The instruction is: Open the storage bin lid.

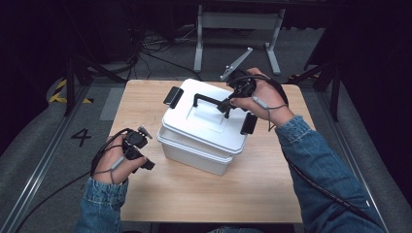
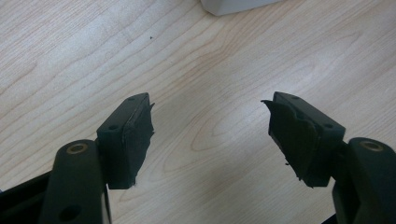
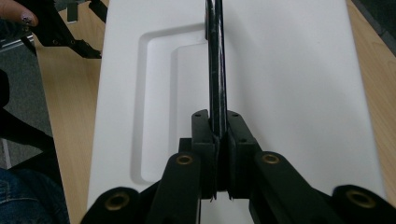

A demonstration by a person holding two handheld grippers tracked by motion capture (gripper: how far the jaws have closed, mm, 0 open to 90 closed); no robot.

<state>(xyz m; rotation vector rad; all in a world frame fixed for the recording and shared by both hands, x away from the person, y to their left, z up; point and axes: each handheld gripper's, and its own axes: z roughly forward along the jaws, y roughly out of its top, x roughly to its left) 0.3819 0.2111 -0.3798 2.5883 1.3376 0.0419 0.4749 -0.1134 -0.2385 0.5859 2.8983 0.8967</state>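
**Bright table, dark room**

High view: light falls from above onto the wooden tabletop (image 1: 204, 194) and the white box (image 1: 204, 128). The floor beyond the far edge is dim; the upper corners go black. Soft shadow lies under the box along its near side. The picture is slightly soft and grainy.

Left gripper view: even light, wood grain sharp, near jaws a little blurred.

Right gripper view: the white lid (image 3: 299, 84) is nearly washed out, with mild glare.
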